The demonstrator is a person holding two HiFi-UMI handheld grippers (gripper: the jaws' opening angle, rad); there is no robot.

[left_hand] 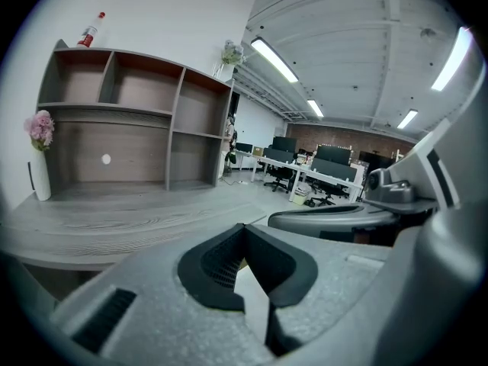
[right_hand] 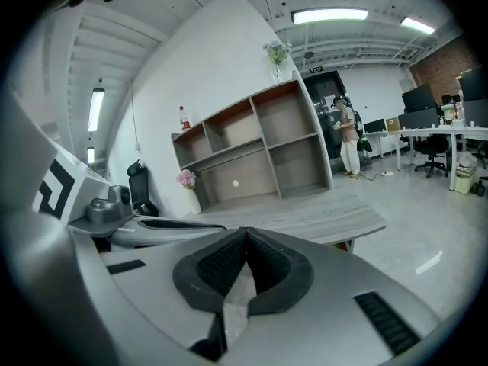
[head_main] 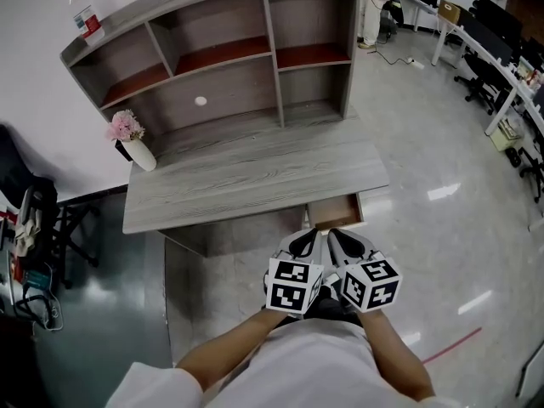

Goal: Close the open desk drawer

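Observation:
The grey wooden desk (head_main: pixel 246 177) with a shelf hutch stands against the white wall. Its drawer (head_main: pixel 337 210) sticks out open under the right end of the top, brown inside. My two grippers hover side by side just in front of the drawer, apart from it. The left gripper (head_main: pixel 308 238) is shut with nothing between its pads. The right gripper (head_main: pixel 344 238) is likewise shut and empty. In the left gripper view the left gripper (left_hand: pixel 244 226) points over the desk top (left_hand: pixel 114 219). In the right gripper view the right gripper (right_hand: pixel 245 231) faces the desk (right_hand: pixel 320 216) too.
A white vase of pink flowers (head_main: pixel 132 138) stands at the desk's left end, and a bottle (head_main: pixel 85 15) sits on top of the hutch. A black chair (head_main: pixel 34 228) is at the left. Office desks and chairs (head_main: pixel 501 58) line the right. A person (right_hand: pixel 347 136) stands far behind.

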